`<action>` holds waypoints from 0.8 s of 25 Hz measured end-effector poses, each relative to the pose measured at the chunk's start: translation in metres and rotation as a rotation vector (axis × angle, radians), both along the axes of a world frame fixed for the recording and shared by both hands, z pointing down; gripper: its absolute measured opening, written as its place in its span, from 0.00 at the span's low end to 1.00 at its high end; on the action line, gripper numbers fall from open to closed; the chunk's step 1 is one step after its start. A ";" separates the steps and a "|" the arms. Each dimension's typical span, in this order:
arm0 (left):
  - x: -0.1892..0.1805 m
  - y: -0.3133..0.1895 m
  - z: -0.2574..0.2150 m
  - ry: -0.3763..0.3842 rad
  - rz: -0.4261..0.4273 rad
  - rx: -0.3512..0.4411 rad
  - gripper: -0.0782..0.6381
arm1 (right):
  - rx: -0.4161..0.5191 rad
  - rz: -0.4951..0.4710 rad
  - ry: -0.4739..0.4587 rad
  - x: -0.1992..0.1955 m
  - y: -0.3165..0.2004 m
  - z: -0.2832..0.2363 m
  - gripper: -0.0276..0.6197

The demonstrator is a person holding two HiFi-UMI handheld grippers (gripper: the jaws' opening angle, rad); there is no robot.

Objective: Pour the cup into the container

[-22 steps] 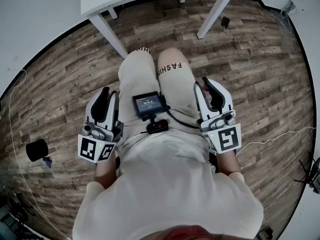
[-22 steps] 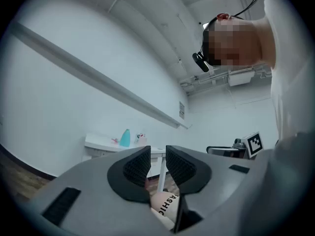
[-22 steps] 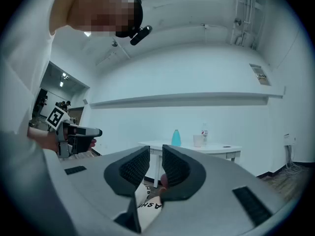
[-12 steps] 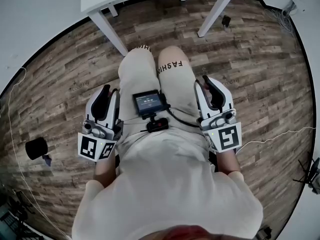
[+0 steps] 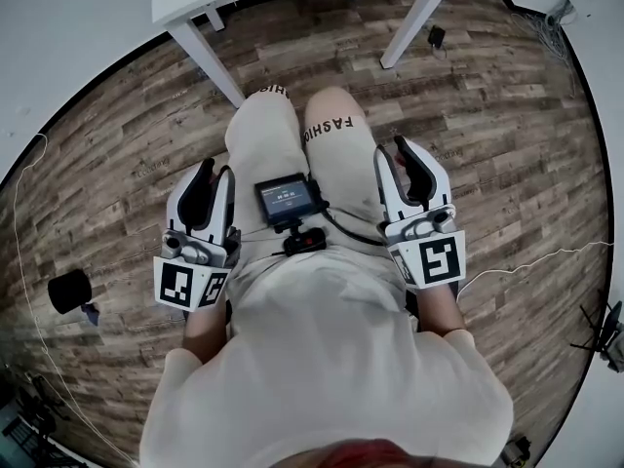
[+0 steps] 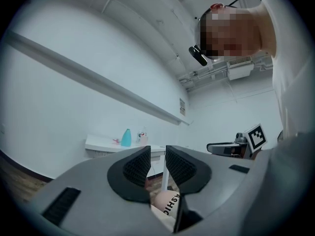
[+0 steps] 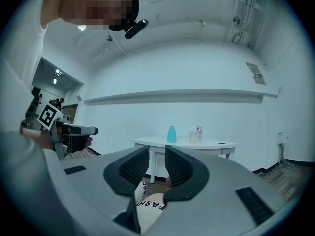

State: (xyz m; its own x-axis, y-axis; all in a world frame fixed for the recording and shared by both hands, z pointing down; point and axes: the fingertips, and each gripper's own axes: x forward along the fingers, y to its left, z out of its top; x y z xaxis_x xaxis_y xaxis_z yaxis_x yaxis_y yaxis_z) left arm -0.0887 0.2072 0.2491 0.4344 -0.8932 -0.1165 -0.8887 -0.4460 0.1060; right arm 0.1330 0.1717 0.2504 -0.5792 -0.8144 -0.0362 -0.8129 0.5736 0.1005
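Note:
I sit facing a white table (image 7: pixel 216 144) some way off. On it stand a teal bottle (image 7: pixel 171 133), a pale cup (image 7: pixel 193 136) and a clear bottle (image 7: pixel 199 131). In the left gripper view the teal bottle (image 6: pixel 126 137) and the cup (image 6: pixel 144 139) show small on the same table (image 6: pixel 101 142). My left gripper (image 5: pixel 210 178) rests beside my left thigh, my right gripper (image 5: pixel 400 159) beside my right thigh. Both are far from the table. Each pair of jaws, left gripper (image 6: pixel 157 154) and right gripper (image 7: pixel 156 154), stands shut with nothing between the pads.
White table legs (image 5: pixel 207 64) (image 5: pixel 414 22) stand on the wood floor ahead of my knees. A black object (image 5: pixel 70 291) lies on the floor at the left, and thin cables (image 5: pixel 546 261) trail at both sides. A small screen device (image 5: pixel 290 198) hangs at my chest.
Both grippers have crept slightly forward along my thighs and the view has shifted a little. The jaws look the same.

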 end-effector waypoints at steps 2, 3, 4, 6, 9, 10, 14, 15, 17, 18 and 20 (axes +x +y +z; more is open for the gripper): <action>0.001 -0.003 0.000 0.000 -0.005 -0.008 0.26 | -0.003 0.002 0.007 -0.003 -0.002 -0.001 0.18; 0.002 -0.005 -0.001 0.002 -0.007 -0.011 0.26 | -0.003 -0.001 0.007 -0.005 -0.002 -0.003 0.19; 0.002 -0.007 -0.002 0.003 -0.010 -0.012 0.26 | -0.001 -0.004 0.007 -0.006 -0.002 -0.005 0.19; 0.005 -0.010 -0.005 -0.001 -0.017 -0.011 0.26 | 0.007 -0.004 0.010 -0.006 -0.003 -0.010 0.22; 0.009 -0.012 -0.010 -0.024 -0.026 -0.003 0.26 | 0.018 0.009 0.020 -0.007 -0.003 -0.016 0.23; 0.008 -0.013 -0.012 -0.034 -0.027 0.001 0.26 | 0.020 0.014 0.026 -0.009 -0.004 -0.018 0.23; 0.012 -0.019 -0.015 -0.049 -0.019 0.004 0.26 | 0.018 0.030 0.044 -0.013 -0.009 -0.020 0.23; 0.014 -0.022 -0.013 -0.049 -0.017 0.000 0.26 | 0.018 0.033 0.047 -0.012 -0.012 -0.019 0.23; 0.018 -0.032 -0.010 -0.050 -0.011 -0.010 0.26 | 0.024 0.041 0.050 -0.010 -0.021 -0.020 0.23; 0.021 -0.038 -0.009 -0.051 -0.008 -0.016 0.26 | 0.027 0.049 0.050 -0.009 -0.026 -0.021 0.23; 0.028 -0.048 -0.006 -0.055 0.003 -0.026 0.26 | 0.026 0.073 0.052 -0.006 -0.036 -0.020 0.23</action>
